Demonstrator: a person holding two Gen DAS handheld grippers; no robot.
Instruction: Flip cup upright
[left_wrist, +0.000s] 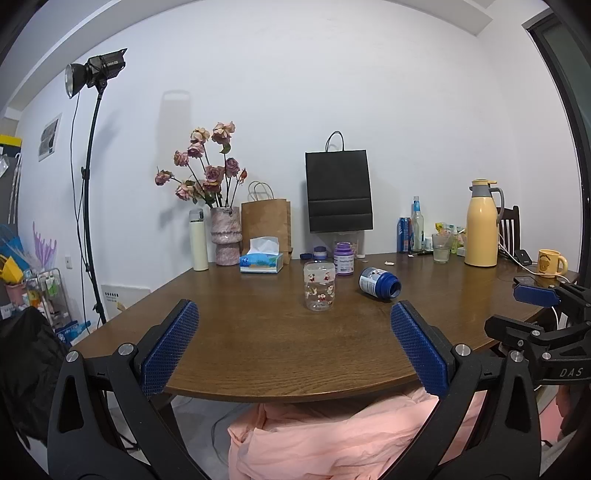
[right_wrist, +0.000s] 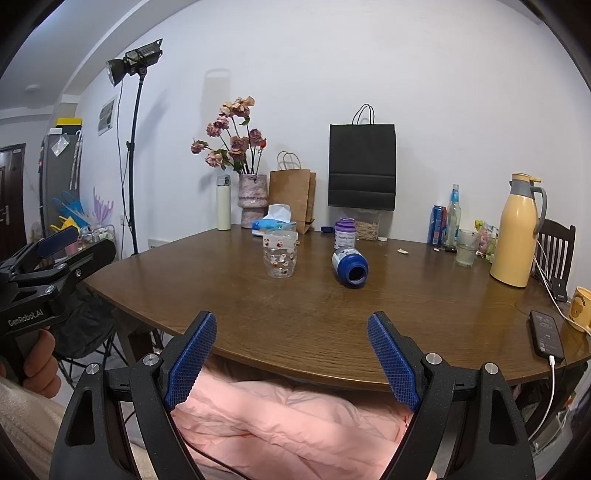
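A blue cup (left_wrist: 380, 282) with a white label lies on its side mid-table, its open mouth facing the front right; the right wrist view looks into that mouth on the blue cup (right_wrist: 351, 266). Left of it a clear glass (left_wrist: 319, 286) printed with small cartoon figures stands on the wooden table (left_wrist: 258, 350); the same glass (right_wrist: 280, 254) shows in the right wrist view. My left gripper (left_wrist: 295, 314) is open over the table's front edge, short of the glass. My right gripper (right_wrist: 291, 319) is also open at the front edge, nothing between its blue pads.
Along the back stand a white flask (left_wrist: 199, 240), vase of dried roses (left_wrist: 225, 236), tissue box (left_wrist: 261, 262), paper bags, purple jar (left_wrist: 344, 258), bottles and a yellow jug (left_wrist: 482, 225). A phone (right_wrist: 546, 334) on a cable and yellow mug (left_wrist: 550, 262) lie right. Pink fabric (right_wrist: 288, 417) sits below the edge.
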